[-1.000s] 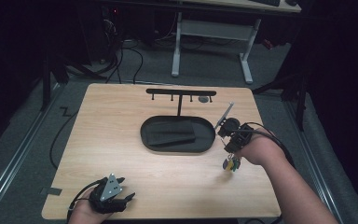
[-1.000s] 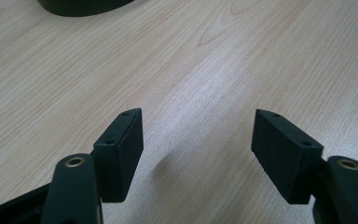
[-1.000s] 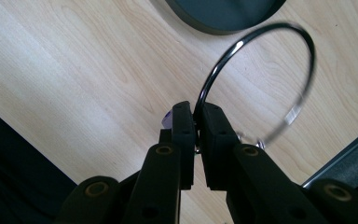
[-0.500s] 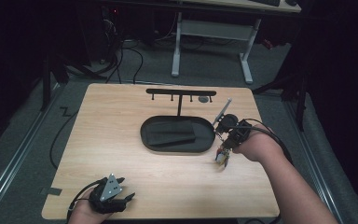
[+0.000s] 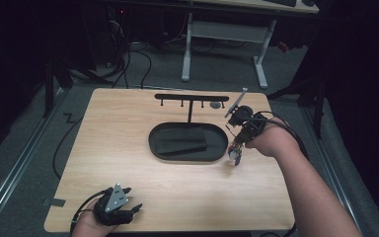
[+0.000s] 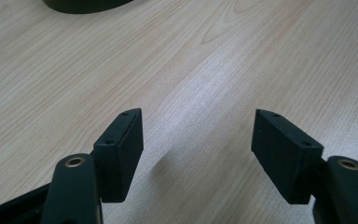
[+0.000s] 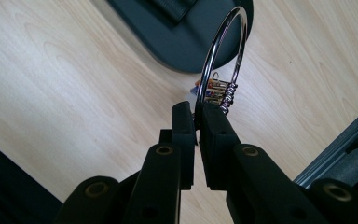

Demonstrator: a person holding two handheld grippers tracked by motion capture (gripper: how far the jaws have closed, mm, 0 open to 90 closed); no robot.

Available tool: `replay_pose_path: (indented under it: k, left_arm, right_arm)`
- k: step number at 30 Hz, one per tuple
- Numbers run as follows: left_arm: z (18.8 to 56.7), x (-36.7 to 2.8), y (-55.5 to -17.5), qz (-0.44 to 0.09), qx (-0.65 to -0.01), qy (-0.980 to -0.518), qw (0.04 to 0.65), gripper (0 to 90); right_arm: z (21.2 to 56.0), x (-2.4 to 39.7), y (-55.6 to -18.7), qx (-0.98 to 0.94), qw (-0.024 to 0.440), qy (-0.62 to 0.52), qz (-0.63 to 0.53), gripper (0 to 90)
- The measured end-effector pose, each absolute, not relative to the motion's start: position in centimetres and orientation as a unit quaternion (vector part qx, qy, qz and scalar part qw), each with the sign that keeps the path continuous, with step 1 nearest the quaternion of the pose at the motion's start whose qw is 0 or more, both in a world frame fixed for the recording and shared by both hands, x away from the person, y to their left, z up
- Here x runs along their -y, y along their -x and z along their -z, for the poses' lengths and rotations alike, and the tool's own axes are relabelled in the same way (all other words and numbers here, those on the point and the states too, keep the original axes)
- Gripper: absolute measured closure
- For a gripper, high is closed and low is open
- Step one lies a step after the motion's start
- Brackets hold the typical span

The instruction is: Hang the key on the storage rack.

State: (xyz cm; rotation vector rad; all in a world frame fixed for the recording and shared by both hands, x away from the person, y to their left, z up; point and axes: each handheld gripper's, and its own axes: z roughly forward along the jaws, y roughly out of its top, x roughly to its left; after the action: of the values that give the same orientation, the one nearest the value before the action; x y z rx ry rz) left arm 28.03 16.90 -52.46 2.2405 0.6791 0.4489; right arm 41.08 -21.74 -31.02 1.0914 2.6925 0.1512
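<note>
Now a key ring [image 7: 223, 60], keys dangling, hangs pinched in the right tool [image 7: 196, 116] just beside the tray [image 5: 187, 154]. Left tool [image 6: 196, 140] rests released, well away on the bench [image 5: 128, 123]. Thin wire may slip from the pads.

No text, label, brand, number or sign is showing legibly anywhere around the black oval tray [image 5: 187, 154]. The small coloured tags hanging on the metal ring [image 7: 223, 56] just beside that tray are appearing too small and blurred for any lettering to be made out.
</note>
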Motion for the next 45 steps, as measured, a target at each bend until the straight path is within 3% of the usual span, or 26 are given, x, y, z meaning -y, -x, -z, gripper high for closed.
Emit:
replay_pose_path:
  k: [31, 45]
  left_arm:
    - [52.8, -17.6, -28.1, -0.173, -0.275, -0.873, 0.363, 34.7]
    - [52.9, -17.5, -28.1, -0.167, -0.273, -0.878, 0.357, 34.8]
  right_arm:
    - [30.3, 21.0, -47.6, -0.907, 0.12, -0.396, -0.072, 85.5]
    - [31.3, 22.6, -50.7, -0.892, 0.116, -0.427, -0.09, 85.3]
